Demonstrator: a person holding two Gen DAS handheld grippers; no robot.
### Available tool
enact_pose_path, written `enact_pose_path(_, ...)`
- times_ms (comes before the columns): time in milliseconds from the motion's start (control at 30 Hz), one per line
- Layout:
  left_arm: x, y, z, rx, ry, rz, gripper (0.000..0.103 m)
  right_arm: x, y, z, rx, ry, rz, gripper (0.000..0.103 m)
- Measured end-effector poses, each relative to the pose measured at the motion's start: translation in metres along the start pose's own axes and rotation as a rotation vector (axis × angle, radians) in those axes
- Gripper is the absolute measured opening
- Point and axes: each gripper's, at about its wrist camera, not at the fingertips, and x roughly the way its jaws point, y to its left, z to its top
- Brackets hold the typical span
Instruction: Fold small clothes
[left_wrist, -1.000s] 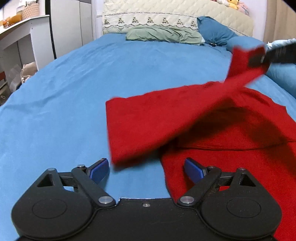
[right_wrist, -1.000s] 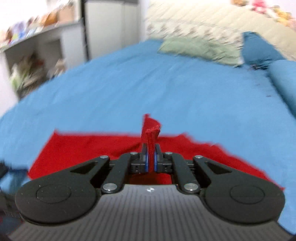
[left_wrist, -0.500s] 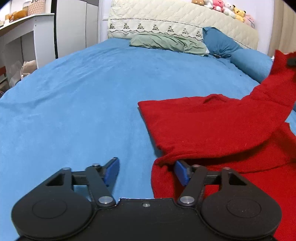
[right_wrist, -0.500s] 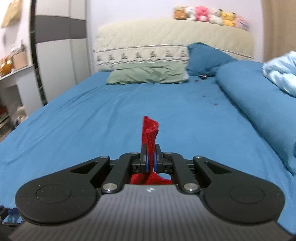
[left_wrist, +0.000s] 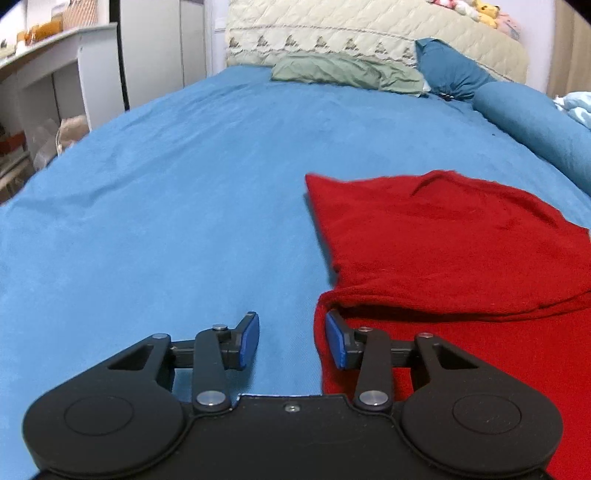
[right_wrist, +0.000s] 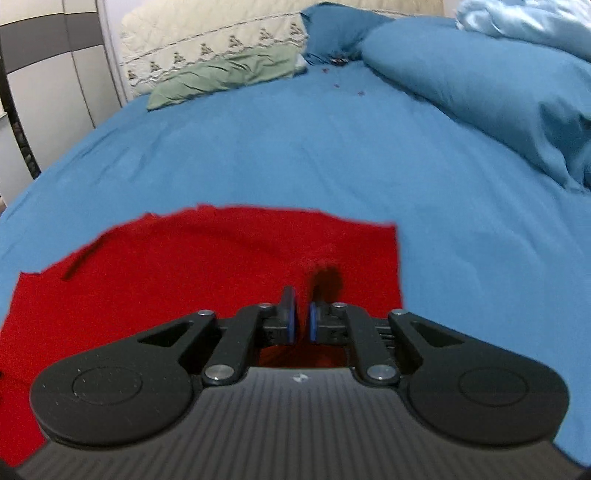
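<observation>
Red sweater (left_wrist: 461, 240) runs off right + bottom edges in left wrist view; its near part hidden behind left gripper (left_wrist: 291, 341) body. Right wrist view motion-blurred: sweater edges smeared, can't tell if right gripper (right_wrist: 300, 325) pinches fabric.

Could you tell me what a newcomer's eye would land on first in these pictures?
The bright red garment stands out first, lying partly folded on the blue bedsheet, to the right in the left wrist view. Next come the black tools: the left tool open at the garment's edge, the right tool directly above the red fabric.
</observation>
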Motion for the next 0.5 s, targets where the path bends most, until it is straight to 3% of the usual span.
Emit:
enact_pose_path(33, -0.008, -0.002, 0.001, 0.022, -0.028, -0.018, 0.055, -0.003, -0.004, -0.004, 0.001, -0.004, -0.018, 0.053)
enact_pose_path(67, -0.015, -0.006, 0.004, 0.042, -0.056, -0.042, 0.061, -0.009, -0.007, -0.008, 0.000, -0.023, -0.030, 0.079)
enact_pose_path(100, -0.021, -0.010, 0.007, 0.059, -0.085, -0.075, 0.075, -0.022, -0.008, -0.016, -0.006, -0.059, -0.031, 0.089)
enact_pose_path(133, -0.026, -0.017, 0.011, 0.075, -0.111, -0.128, 0.081, -0.030, -0.008, -0.020, -0.020, -0.106, -0.021, 0.099)
enact_pose_path(200, -0.027, -0.030, 0.017, 0.099, -0.134, -0.198, 0.081, -0.041, -0.003, -0.025, -0.053, -0.162, 0.032, 0.100)
enact_pose_path(333, -0.008, -0.057, 0.021, 0.148, -0.143, -0.253, 0.081, -0.024, 0.022, -0.026, -0.125, -0.146, 0.111, 0.100)
enact_pose_path(433, 0.020, -0.051, 0.014, 0.075, -0.044, -0.266, 0.081, 0.004, 0.037, -0.028, -0.154, -0.078, 0.137, 0.099)
enact_pose_path(500, 0.032, -0.041, 0.004, 0.035, 0.000, -0.281, 0.080, 0.025, 0.037, -0.032, -0.160, -0.008, 0.078, 0.099)
